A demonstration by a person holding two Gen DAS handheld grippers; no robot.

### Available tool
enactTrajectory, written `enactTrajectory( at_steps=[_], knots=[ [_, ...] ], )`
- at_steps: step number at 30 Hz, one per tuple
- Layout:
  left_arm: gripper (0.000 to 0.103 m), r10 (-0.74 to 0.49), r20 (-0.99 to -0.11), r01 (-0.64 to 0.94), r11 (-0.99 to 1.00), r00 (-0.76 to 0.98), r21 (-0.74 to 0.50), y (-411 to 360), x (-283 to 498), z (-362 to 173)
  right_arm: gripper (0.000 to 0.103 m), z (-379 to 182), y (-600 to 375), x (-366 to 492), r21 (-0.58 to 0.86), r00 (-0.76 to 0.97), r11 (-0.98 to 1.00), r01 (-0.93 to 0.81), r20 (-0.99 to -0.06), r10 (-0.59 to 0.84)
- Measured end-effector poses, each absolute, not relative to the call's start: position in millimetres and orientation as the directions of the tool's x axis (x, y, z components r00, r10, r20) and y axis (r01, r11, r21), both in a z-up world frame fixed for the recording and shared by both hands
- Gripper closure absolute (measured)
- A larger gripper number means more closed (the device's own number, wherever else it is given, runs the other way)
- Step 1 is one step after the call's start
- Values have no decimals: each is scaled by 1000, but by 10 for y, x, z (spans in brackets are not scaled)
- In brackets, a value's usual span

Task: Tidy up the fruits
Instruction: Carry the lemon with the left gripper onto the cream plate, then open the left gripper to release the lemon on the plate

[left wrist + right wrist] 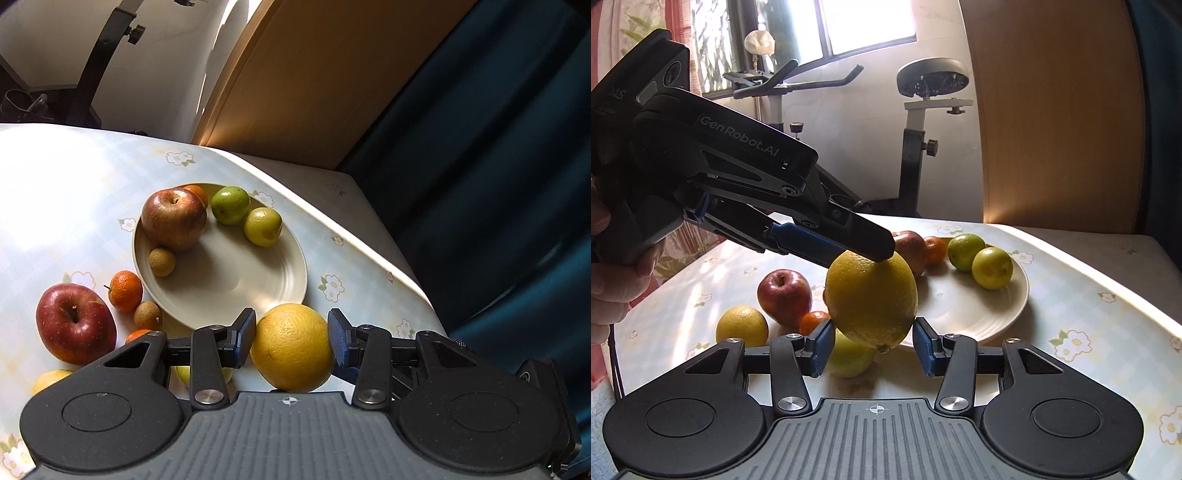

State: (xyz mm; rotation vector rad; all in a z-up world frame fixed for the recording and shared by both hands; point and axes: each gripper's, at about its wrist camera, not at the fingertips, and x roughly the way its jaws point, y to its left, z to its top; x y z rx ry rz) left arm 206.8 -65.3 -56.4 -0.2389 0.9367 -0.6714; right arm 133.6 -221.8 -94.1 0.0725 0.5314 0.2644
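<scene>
My left gripper (291,341) is shut on a big yellow orange (292,347) and holds it above the table just in front of the cream plate (236,280). In the right wrist view the same orange (871,295) hangs from the left gripper (875,254). My right gripper (873,349) is open and empty, its pads on either side below the orange. The plate (1004,310) holds a red apple (173,218), two green fruits (229,205) (263,226), a longan (161,261) and a tangerine (195,192).
On the flowered tablecloth (66,206) left of the plate lie a red apple (75,323), a tangerine (126,290), a longan (147,315), another orange (741,326) and a yellow-green fruit (847,356). The table edge (373,254) runs right. An exercise bike (912,155) stands behind.
</scene>
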Motion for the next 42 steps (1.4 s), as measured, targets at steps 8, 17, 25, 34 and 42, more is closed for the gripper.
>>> enactTrajectory(
  at_steps=[8, 17, 25, 34, 42],
  knots=[
    [58, -603, -666, 435, 791, 439, -430, -831, 2509, -416, 60, -811, -2442, 1900, 131, 829, 965, -226, -494, 262],
    [58, -574, -708, 409, 810, 411, -420, -998, 3015, -639, 60, -1022, -2550, 2436, 139, 782, 969, -204, -572, 247],
    [58, -532, -764, 386, 833, 364, -396, -1091, 3304, -874, 60, -1238, -2592, 2710, 191, 739, 968, -164, -626, 249],
    [60, -478, -818, 399, 851, 321, -341, -1183, 3532, -949, 60, -1378, -2631, 2823, 243, 721, 962, -122, -645, 254],
    [60, -507, -773, 391, 846, 381, -362, -967, 3527, -692, 59, -1368, -2608, 2920, 255, 702, 963, -90, -669, 243]
  ],
)
